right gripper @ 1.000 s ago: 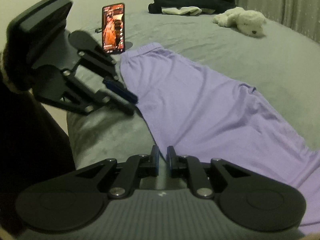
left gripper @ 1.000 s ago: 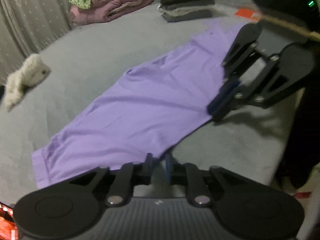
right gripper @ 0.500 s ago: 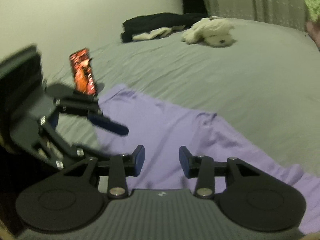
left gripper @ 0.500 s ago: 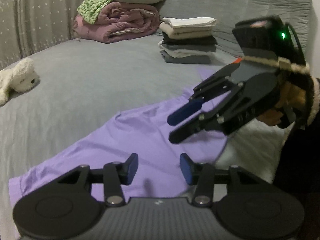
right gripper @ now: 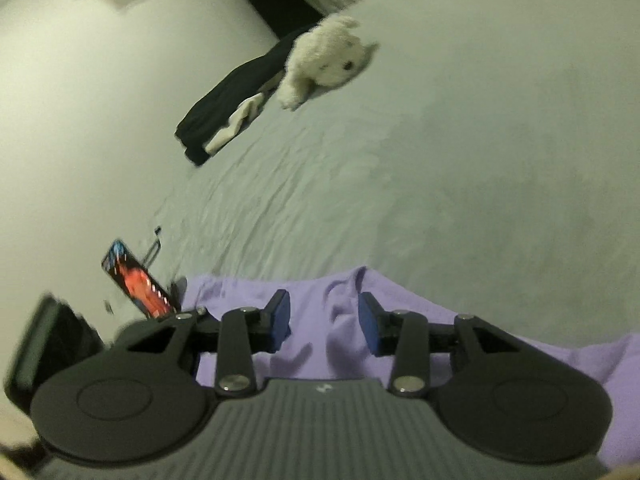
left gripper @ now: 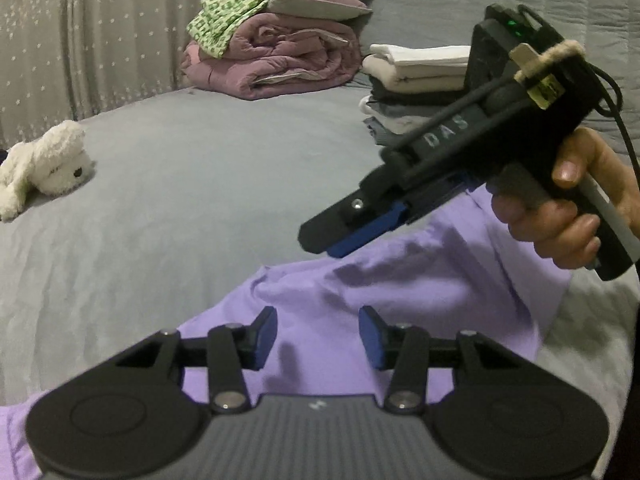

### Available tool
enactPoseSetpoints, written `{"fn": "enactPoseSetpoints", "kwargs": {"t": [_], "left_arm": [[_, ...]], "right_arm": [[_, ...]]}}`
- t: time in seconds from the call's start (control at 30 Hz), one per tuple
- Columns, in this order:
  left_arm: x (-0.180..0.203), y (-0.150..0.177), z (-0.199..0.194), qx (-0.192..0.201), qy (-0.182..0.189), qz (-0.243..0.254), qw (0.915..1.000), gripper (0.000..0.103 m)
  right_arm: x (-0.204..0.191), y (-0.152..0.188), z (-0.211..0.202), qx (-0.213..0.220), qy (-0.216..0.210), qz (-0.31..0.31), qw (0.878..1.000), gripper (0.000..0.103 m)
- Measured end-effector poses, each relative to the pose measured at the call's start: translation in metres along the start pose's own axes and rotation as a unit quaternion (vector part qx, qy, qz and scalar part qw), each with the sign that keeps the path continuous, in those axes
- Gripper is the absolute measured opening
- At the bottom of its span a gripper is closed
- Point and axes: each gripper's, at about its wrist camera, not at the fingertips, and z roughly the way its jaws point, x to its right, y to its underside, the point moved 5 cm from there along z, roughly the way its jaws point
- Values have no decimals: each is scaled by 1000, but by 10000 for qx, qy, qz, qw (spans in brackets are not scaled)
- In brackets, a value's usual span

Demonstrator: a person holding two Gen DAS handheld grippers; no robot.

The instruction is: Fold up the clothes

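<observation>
From the left wrist, the left gripper (left gripper: 318,332) hangs over the purple garment (left gripper: 400,280) with its jaws apart and nothing between the blue pads; the cloth lies directly beneath and ahead of it on the grey bed (left gripper: 200,168). The garment's long axis runs from lower left, under this gripper, up toward the right, where the right gripper (left gripper: 344,236) hovers above the rumpled far end, gripped by a hand (left gripper: 568,216). Seen side-on there, its jaws cannot be read. A stack of folded clothes (left gripper: 412,88) sits beyond it.

From the right wrist — a tilted, somewhat blurred view — the right gripper (right gripper: 324,320) shows its jaws parted and empty, the garment (right gripper: 320,344) bunched just below its pads and stretching off to the right. A propped phone (right gripper: 138,284) stands beside the garment's left edge, and a white plush toy (right gripper: 324,64) lies well apart.

Each gripper looks nearest to its own end — the next grasp probably takes both ends.
</observation>
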Motion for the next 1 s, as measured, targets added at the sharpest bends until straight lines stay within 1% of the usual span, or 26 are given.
{"fn": "enactPoseSetpoints", "kwargs": {"t": [0.07, 0.2, 0.27, 0.37, 0.5, 0.53, 0.6, 0.63, 0.67, 0.73, 0.83, 1.0], "left_arm": [[-4, 0, 8, 9, -15, -86, 10000, 45], [-12, 5, 24, -61, 15, -279, 9996, 45], [-14, 8, 28, -58, 37, -271, 9996, 45], [-15, 11, 27, 17, 96, -290, 9995, 46], [-18, 15, 26, 90, 181, -375, 9991, 46], [-18, 14, 26, 92, 194, -387, 9990, 46], [-18, 13, 26, 86, 208, -384, 9990, 46], [-18, 13, 25, 82, 215, -386, 9990, 46], [-18, 13, 25, 78, 222, -393, 9990, 46], [-19, 12, 24, 71, 242, -418, 9988, 46], [-22, 11, 24, 65, 257, -481, 9985, 46], [-26, 10, 26, -14, 255, -525, 9983, 46]], "right_arm": [[6, -2, 8, -78, -44, 306, 9995, 43], [18, -3, 21, -192, -20, 726, 9972, 42], [21, -4, 23, -198, -14, 769, 9968, 32], [23, -4, 25, -195, -16, 760, 9969, 28], [23, -4, 30, -238, -55, 685, 9974, 26], [21, -4, 32, -249, -56, 640, 9976, 24], [20, -4, 35, -275, -64, 589, 9979, 18], [19, -4, 36, -288, -67, 564, 9980, 11], [19, -4, 38, -280, -58, 567, 9980, 9], [19, -8, 35, -100, -131, 638, 9978, 6], [20, -13, 30, 245, -290, 788, 9962, 6], [27, -11, 41, 392, -31, 828, 9958, 5]]}}
